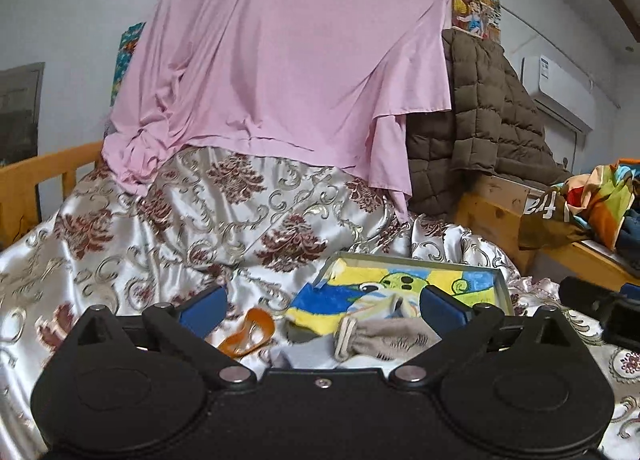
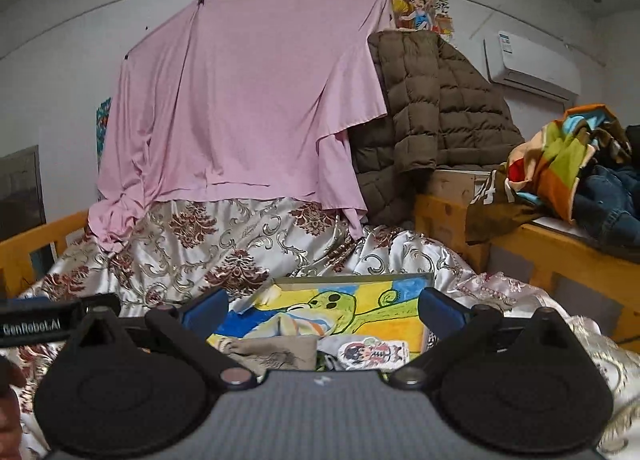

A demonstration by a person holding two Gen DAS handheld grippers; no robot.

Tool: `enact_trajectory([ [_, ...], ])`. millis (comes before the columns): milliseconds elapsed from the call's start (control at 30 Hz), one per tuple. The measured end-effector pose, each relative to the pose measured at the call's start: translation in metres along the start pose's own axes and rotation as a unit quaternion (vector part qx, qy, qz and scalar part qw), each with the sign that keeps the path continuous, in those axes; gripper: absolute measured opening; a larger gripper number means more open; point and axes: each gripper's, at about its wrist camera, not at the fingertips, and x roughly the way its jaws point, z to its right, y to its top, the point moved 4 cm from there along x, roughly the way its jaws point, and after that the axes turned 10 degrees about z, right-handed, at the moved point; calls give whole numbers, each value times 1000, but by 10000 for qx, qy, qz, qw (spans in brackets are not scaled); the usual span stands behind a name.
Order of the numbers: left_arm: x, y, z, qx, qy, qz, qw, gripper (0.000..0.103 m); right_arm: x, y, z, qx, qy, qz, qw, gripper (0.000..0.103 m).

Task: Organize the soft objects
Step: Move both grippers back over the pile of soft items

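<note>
Behind everything hangs a pink sheet (image 1: 280, 72), clipped to a thin wire on the white wall. Its lower edge falls over a shiny bedcover (image 1: 132, 228) with dark red flower patterns, which is spread on a bed with a wooden frame (image 1: 36, 180). At the right edge of the sheet a brown quilted jacket (image 2: 436, 108) lies over a wooden box, and further right a colourful cloth (image 2: 560, 156) and a piece of denim are piled on a wooden shelf. An air conditioner (image 2: 532, 64) is mounted high on the wall near the right corner.

On the bedcover, toward the near edge of the bed, lies a flat tray (image 1: 502, 280) with a yellow, blue and green cartoon picture inside. Small soft things lie at its near edge: a beige sock (image 1: 384, 336) with a ribbed cuff, a grey sock (image 1: 304, 356) touching it, and a white piece with a cartoon print (image 2: 372, 352). An orange rubbery ring (image 1: 248, 332) lies on the bedcover just beside the tray's left corner.

The left gripper (image 1: 322, 306) has its blue fingers (image 1: 202, 304) spread wide, with nothing between them; the socks are below and beyond it. The right gripper (image 2: 322, 306) also has its fingers (image 2: 442, 308) spread wide and holds nothing, above the near edge of the tray.
</note>
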Motion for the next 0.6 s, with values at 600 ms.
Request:
enact_trajectory([
  [600, -37, -37, -44, -86, -45, -95, 9999, 102, -75, -47, -14, 134, -205, -97, 9997, 103],
])
